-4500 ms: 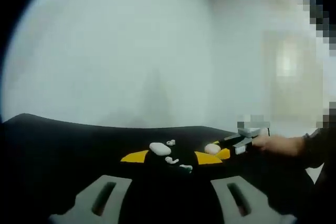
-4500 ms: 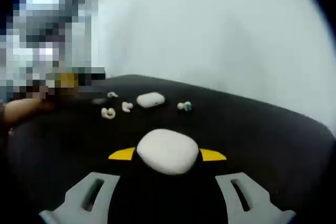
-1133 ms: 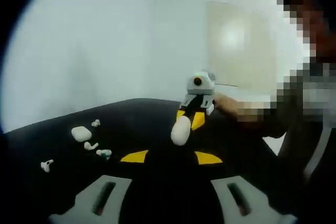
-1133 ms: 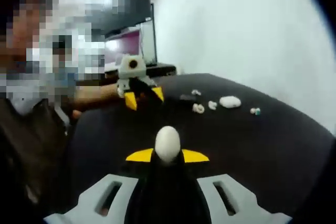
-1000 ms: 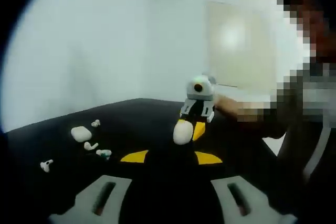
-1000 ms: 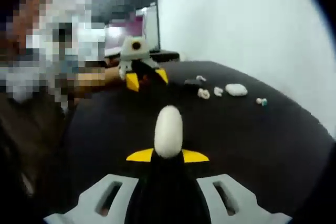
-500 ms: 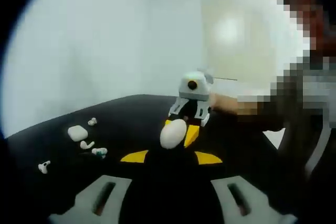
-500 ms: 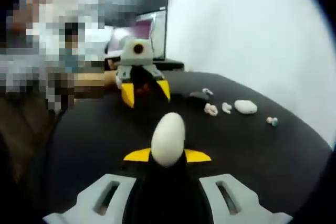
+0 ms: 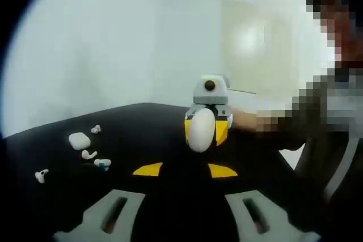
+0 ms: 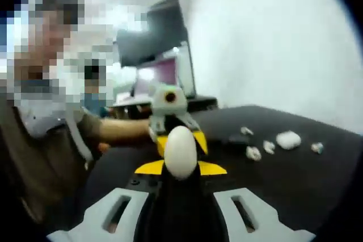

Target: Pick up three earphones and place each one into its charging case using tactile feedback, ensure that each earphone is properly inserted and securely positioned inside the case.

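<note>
Glossy white plastic charging case; matt black table.

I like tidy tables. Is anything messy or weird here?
A little: loose earbuds lie scattered on the black table beside a closed white case, none inside it. The right gripper holds another white case in the air.
</note>
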Tool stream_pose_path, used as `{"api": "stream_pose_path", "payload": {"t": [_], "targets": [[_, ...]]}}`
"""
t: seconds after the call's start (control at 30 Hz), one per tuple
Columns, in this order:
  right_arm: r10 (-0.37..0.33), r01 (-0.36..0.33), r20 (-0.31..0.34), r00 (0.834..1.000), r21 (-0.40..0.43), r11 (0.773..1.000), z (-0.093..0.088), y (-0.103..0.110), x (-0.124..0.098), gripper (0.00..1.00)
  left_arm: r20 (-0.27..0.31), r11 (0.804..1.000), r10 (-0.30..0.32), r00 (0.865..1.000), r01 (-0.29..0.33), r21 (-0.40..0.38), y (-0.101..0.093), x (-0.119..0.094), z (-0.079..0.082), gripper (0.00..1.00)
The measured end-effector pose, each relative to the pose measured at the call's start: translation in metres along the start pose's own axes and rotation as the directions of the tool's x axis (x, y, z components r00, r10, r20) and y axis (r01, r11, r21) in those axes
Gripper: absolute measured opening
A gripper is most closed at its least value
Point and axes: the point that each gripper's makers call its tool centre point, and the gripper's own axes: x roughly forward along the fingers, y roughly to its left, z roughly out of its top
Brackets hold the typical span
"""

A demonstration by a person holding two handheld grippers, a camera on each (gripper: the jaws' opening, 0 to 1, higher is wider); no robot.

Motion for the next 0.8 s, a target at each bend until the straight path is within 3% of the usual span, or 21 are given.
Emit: {"api": "stream_pose_path", "payload": {"t": [0.13, 0.23, 0.3, 0.33, 0.43, 0.5, 0.6, 0.63, 0.67, 0.73, 0.8], "targets": [[0.016, -0.016, -0.003, 1.0, -0.065, 0.998, 0.004, 0.01, 0.01, 0.21, 0.055, 0.998, -0.067, 0.996, 0.068, -0.014, -0.013, 0.001, 0.01, 0.26], [0.0, -0.001, -0.008, 1.0, -0.097, 0.995, 0.002, 0.01, 0.013, 0.21, 0.041, 0.996, -0.085, 0.996, 0.085, -0.002, -0.017, 0.002, 0.007, 0.26], [-0.01, 0.004, -0.06, 0.998, -0.092, 0.996, -0.01, 0.008, 0.014, 0.21, 0.027, 0.996, -0.086, 0.996, 0.086, -0.002, -0.018, 0.003, 0.005, 0.24], [-0.004, -0.001, -0.059, 0.998, -0.088, 0.996, -0.012, 0.008, 0.015, 0.21, -0.018, 0.997, -0.079, 0.997, 0.079, 0.006, -0.017, 0.003, -0.003, 0.24], [-0.001, -0.003, -0.071, 0.997, -0.059, 0.998, -0.017, 0.006, 0.016, 0.21, -0.049, 0.996, -0.087, 0.995, 0.088, 0.022, -0.022, 0.007, -0.008, 0.21], [-0.006, 0.001, -0.118, 0.993, -0.045, 0.999, -0.027, 0.005, 0.017, 0.21, -0.101, 0.994, -0.099, 0.99, 0.103, 0.037, -0.026, 0.007, -0.017, 0.16], [-0.015, -0.012, -0.249, 0.968, -0.109, 0.994, -0.051, 0.007, 0.019, 0.22, -0.208, 0.991, -0.075, 0.975, 0.097, 0.097, -0.025, 0.008, -0.038, 0.16], [-0.005, -0.022, -0.264, 0.965, -0.102, 0.995, -0.054, 0.01, 0.021, 0.22, -0.236, 0.987, -0.078, 0.969, 0.108, 0.116, -0.026, 0.009, -0.043, 0.17], [-0.001, -0.03, -0.293, 0.956, -0.103, 0.994, -0.059, 0.012, 0.021, 0.22, -0.234, 0.986, -0.091, 0.968, 0.12, 0.116, -0.03, 0.011, -0.044, 0.18], [-0.004, -0.022, -0.262, 0.965, -0.097, 0.995, -0.053, 0.011, 0.022, 0.22, -0.225, 0.986, -0.094, 0.97, 0.122, 0.114, -0.03, 0.009, -0.042, 0.18], [-0.001, -0.017, -0.291, 0.957, -0.059, 0.998, -0.06, 0.011, 0.019, 0.22, -0.216, 0.988, -0.113, 0.97, 0.133, 0.079, -0.032, 0.009, -0.041, 0.22]]}}
